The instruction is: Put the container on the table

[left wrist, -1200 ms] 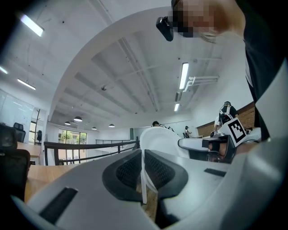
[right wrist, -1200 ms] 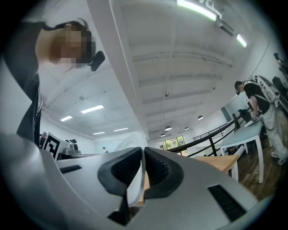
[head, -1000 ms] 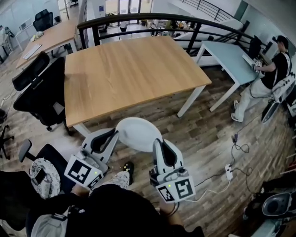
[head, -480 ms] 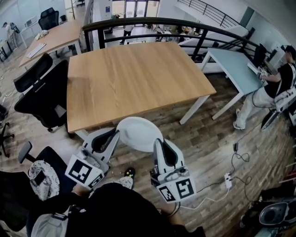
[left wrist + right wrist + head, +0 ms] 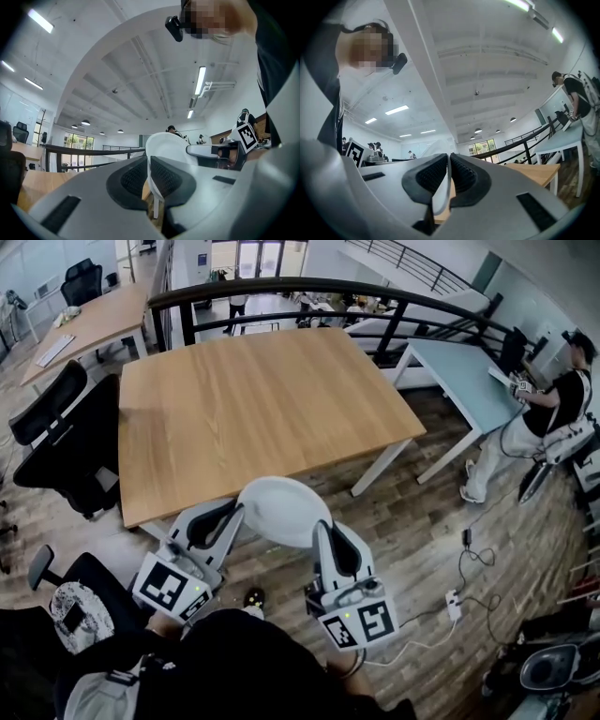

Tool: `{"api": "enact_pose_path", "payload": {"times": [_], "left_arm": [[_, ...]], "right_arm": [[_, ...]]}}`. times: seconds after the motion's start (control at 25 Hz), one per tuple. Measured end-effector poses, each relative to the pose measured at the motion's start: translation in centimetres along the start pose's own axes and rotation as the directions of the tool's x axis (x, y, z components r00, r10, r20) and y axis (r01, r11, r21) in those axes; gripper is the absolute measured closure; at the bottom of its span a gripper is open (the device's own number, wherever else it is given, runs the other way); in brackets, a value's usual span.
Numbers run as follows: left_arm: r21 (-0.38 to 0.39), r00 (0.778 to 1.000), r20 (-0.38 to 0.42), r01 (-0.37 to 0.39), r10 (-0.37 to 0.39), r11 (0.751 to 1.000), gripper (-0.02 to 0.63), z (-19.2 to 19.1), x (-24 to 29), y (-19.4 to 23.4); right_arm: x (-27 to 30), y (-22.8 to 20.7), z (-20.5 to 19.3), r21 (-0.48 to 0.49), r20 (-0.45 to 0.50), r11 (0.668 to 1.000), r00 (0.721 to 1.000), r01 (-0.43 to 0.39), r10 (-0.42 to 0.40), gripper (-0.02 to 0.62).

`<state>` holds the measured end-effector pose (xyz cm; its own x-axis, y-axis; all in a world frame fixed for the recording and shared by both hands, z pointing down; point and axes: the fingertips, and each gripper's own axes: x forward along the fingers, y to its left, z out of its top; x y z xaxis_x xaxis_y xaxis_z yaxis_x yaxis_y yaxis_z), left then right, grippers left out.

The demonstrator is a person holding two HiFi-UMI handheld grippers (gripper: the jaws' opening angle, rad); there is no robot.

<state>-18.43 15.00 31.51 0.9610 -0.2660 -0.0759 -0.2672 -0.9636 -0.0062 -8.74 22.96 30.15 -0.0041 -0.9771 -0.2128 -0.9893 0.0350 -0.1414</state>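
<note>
Over the wood floor (image 5: 422,521), just short of the table (image 5: 253,409), I hold the container (image 5: 281,510) in the air between two grippers. From the head view its far rim seems to reach the table's near edge. It is not yet set down.

At far left a black office chair (image 5: 66,437) stands beside the table, out of my way. My left gripper (image 5: 228,515) has its jaws closed on the container's left rim; that gripper's own view shows the thin white edge pinched between the ribbed dark pads (image 5: 133,176). The container is a shallow, round white dish with a fluted rim, and it looks light and a little flexible. I judge that is why each side gets its own pinch: one grip alone might let it bend or tip.

My right gripper (image 5: 322,529) is likewise clamped on the opposite rim, with the white edge sandwiched between its jaws. Farther right, a person (image 5: 553,409) stands at a pale blue table (image 5: 459,362), well apart from my work. The wooden tabletop ahead is bare.
</note>
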Motion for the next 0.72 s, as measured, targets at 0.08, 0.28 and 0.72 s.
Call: {"api": "enact_pose_path", "payload": {"times": [0.08, 0.28, 0.72], "left_arm": [[-0.003, 1.000, 0.009, 0.009, -0.009, 1.000, 0.581, 0.1, 0.9, 0.8], [-0.006, 0.999, 0.031, 0.033, -0.033, 0.999, 0.581, -0.1, 2.9, 2.5], [-0.032, 0.997, 0.043, 0.067, -0.065, 0.997, 0.581, -0.6, 5.5, 5.5]], "right_arm": [[0.8, -0.6, 0.0, -0.009, 0.001, 1.000, 1.000, 0.007, -0.007, 0.563], [2.7, -1.9, -0.1, -0.028, 0.012, 0.999, 1.000, 0.026, -0.026, 0.563], [5.7, -3.5, -1.2, -0.043, -0.017, 0.997, 0.997, 0.069, -0.070, 0.563]]}}
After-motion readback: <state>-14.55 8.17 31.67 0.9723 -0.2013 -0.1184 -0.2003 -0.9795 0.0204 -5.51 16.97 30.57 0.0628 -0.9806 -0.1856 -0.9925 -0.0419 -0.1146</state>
